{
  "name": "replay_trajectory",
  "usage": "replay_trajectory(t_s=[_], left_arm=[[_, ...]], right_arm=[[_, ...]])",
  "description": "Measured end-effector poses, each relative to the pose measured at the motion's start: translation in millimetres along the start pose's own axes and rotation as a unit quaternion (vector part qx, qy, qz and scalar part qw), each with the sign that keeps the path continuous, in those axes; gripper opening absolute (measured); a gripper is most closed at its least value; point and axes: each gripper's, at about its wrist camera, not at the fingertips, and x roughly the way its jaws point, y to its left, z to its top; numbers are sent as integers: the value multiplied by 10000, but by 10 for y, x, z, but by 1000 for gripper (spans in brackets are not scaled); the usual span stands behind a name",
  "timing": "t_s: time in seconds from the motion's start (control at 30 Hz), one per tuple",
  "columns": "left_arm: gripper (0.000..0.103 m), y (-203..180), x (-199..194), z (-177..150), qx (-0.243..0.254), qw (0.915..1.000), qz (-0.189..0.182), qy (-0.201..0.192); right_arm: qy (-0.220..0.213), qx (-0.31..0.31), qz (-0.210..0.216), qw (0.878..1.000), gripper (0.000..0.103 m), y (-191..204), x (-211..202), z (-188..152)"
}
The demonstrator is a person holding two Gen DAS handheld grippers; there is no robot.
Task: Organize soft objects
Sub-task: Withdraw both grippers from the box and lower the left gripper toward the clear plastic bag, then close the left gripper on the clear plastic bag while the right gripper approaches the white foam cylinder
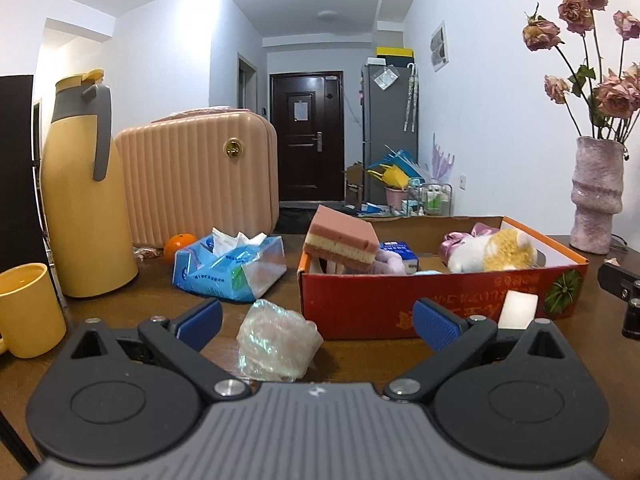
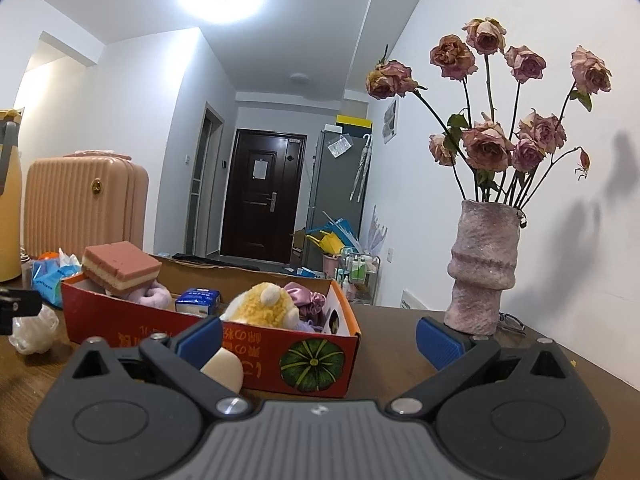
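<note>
Left gripper (image 1: 318, 320) sits low over the counter (image 1: 140, 304), fingers spread and released, a plastic-wrapped bundle (image 1: 278, 344) between them at 12 o'clock. Beyond, the red box (image 1: 400, 300) bears upside-down orange writing I cannot read; a layered sponge (image 1: 340, 242) tilts on its rim.

Right gripper (image 2: 320, 338) likewise gapes empty; a pale sponge (image 2: 224, 368) touches the box (image 2: 280, 344) at 11 o'clock, bare counter (image 2: 392, 360) ahead, vase (image 2: 482, 268) at 1 o'clock.

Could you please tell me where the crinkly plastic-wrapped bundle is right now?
In the left wrist view, the plastic-wrapped bundle lies on the wooden table, between the open fingers of the left hand-held gripper, just left of the red cardboard box.
</note>
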Motion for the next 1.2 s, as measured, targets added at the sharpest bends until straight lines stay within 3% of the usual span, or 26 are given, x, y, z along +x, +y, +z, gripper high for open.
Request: replay_trajectory(t_s=[0.43,0.77,1.0,1.03,1.13,1.2], left_arm=[[103,204,188,-46,72,9993,-140,344],[103,388,728,-69,81,9936,-188,1110],[103,386,889,-34,147,9926,-259,1179],[101,378,900,-33,171,9925,-256,1179],[82,364,920,-23,201,9924,-301,1180],[58,362,937,-20,217,9918,-334,1211]], right_arm=[[143,20,-48,9999,103,-24,37,-18],[249,-12,-114,9996,103,-24,80,-25],[314,-32,-175,9993,103,-25,107,-29],[322,-34,-186,9993,103,-24,112,-30],[339,-37,-220,9992,103,-27,121,-32],[346,-34,-244,9991,103,-28,127,-32]])
